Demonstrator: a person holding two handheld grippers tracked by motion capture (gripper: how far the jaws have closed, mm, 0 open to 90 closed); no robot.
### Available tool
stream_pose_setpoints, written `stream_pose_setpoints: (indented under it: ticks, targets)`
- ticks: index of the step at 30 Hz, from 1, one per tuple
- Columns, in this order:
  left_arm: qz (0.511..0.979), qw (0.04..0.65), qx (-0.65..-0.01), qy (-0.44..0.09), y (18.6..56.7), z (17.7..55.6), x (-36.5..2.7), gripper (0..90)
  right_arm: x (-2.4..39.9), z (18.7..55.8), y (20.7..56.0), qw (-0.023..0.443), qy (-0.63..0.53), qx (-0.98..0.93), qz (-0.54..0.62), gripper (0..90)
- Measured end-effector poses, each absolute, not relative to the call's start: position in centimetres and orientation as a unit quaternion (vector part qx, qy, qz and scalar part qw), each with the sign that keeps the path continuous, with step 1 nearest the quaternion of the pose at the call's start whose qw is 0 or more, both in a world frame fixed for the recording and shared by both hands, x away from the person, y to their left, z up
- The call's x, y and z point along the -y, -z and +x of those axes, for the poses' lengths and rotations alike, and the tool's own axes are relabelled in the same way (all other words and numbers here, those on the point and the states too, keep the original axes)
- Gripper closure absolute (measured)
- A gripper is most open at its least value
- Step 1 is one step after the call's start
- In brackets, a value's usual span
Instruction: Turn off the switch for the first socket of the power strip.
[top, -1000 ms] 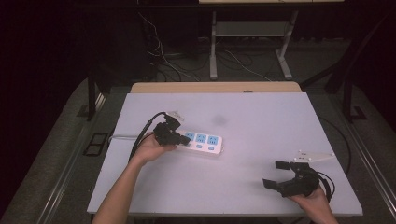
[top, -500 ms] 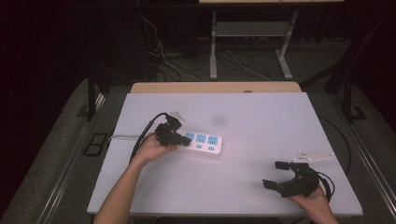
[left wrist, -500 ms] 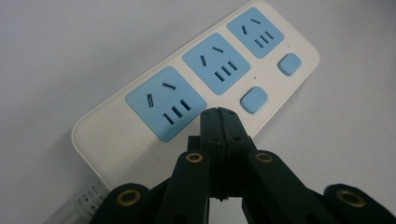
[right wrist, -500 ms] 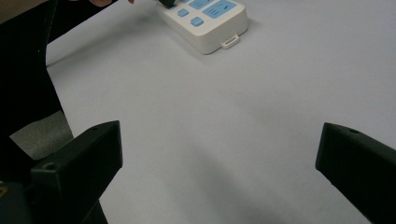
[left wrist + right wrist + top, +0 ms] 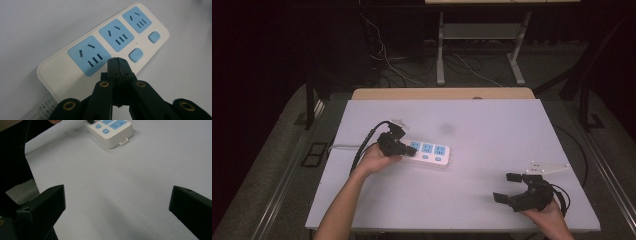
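Note:
A white power strip [image 5: 430, 153] with three blue sockets lies on the table's left half. In the left gripper view the power strip [image 5: 75, 72] shows two blue buttons [image 5: 135, 55] along its near edge. My left gripper [image 5: 410, 151] is shut with nothing between its jaws. In its own view the left gripper [image 5: 117, 61] has its joined tips over the strip's edge, just below the first socket [image 5: 89, 55]. Whether they touch the strip I cannot tell. My right gripper [image 5: 505, 187] stands open near the front right, far from the strip. In its own view the right gripper [image 5: 117, 202] frames bare table, with the power strip [image 5: 112, 131] at the top.
The strip's white cord [image 5: 343, 146] runs off to the left edge. A black cable [image 5: 364, 145] trails from the left gripper. The grey table [image 5: 492, 130] stretches wide between the two hands. Cables and a stand's legs [image 5: 482, 55] lie on the floor beyond.

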State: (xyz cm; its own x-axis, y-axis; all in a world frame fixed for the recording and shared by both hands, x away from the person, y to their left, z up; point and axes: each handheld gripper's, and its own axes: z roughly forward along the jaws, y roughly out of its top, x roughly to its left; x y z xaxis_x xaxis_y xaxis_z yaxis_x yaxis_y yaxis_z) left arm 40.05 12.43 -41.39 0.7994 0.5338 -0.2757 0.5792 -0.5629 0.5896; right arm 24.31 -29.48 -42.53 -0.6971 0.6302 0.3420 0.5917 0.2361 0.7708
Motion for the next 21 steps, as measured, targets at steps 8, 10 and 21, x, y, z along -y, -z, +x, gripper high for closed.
stream_pose_setpoints:
  ticks: [8,10,21]
  targets:
    - [0.879,0.349,-0.321,0.047,41.63,40.06,-12.38,90.0,29.47,24.24,42.50,0.020,-0.481,-0.787,0.387,0.3]
    - [0.881,0.348,-0.317,0.040,41.62,39.99,-12.22,90.0,29.47,24.26,42.50,0.020,-0.481,-0.786,0.387,0.3]
    - [0.886,0.347,-0.307,0.026,41.53,39.74,-12.10,89.9,29.59,24.29,42.50,0.021,-0.481,-0.785,0.390,0.3]
